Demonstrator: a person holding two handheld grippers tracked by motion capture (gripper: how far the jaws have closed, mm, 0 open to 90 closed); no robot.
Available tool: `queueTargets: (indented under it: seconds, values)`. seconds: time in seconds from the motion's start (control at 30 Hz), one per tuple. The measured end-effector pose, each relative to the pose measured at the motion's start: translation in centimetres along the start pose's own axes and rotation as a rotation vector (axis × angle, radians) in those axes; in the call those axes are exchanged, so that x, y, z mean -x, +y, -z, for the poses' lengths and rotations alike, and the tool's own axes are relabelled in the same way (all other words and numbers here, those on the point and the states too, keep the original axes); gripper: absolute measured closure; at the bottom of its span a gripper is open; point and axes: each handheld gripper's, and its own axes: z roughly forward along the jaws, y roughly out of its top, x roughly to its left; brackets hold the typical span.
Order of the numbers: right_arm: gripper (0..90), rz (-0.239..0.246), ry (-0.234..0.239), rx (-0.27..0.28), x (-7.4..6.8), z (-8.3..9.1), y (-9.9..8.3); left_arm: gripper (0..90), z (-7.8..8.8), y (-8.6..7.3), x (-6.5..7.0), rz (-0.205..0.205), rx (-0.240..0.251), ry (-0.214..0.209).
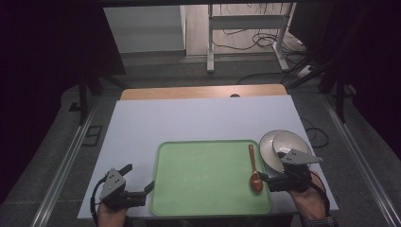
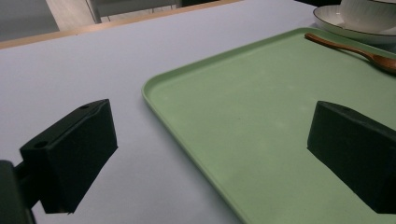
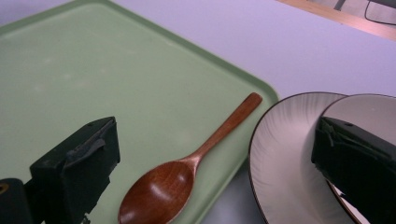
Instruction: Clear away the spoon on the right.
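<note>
Right gripper (image 1: 270,176) jaws wide, nothing held, above wooden spoon (image 1: 254,171) at green tray (image 1: 208,208) 3 o'clock edge. Left gripper (image 1: 140,179) wide, empty.

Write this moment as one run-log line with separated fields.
spoon: lying on tray, right side | bowl: on plate beside tray | right tongs: open, empty | left tongs: open, empty

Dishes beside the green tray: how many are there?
2. A plate lies on the table just right of the tray, and a bowl sits on that plate. Others could be hidden beneath.
</note>
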Motion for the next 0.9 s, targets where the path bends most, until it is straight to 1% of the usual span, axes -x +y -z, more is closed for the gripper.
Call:
queueTargets:
  seconds: [0.03, 0.33, 0.4, 0.87, 0.9]
  values:
    - [0.8, 0.002, -0.009, 0.002, 0.1, 0.2, -0.1, 1.2, 0.0, 0.0, 0.0, 0.000, 0.000, 0.000]
    - [0.9, -0.007, -0.034, 0.002, 0.3, 1.1, -0.6, 1.2, 0.0, 0.0, 0.0, 0.002, 0.000, 0.001]
    - [0.8, -0.008, -0.045, 0.005, 0.4, 1.5, -0.8, 1.2, 0.0, 0.0, 0.0, 0.001, 0.000, 0.001]
    - [0.1, -0.036, -0.085, 0.018, 0.9, 3.1, -1.9, 1.2, -0.1, -0.1, -0.1, 0.004, -0.002, 0.001]
    - [0.0, -0.039, -0.095, 0.021, 1.0, 3.4, -2.1, 1.2, -0.1, -0.1, -0.1, 0.005, -0.002, 0.002]
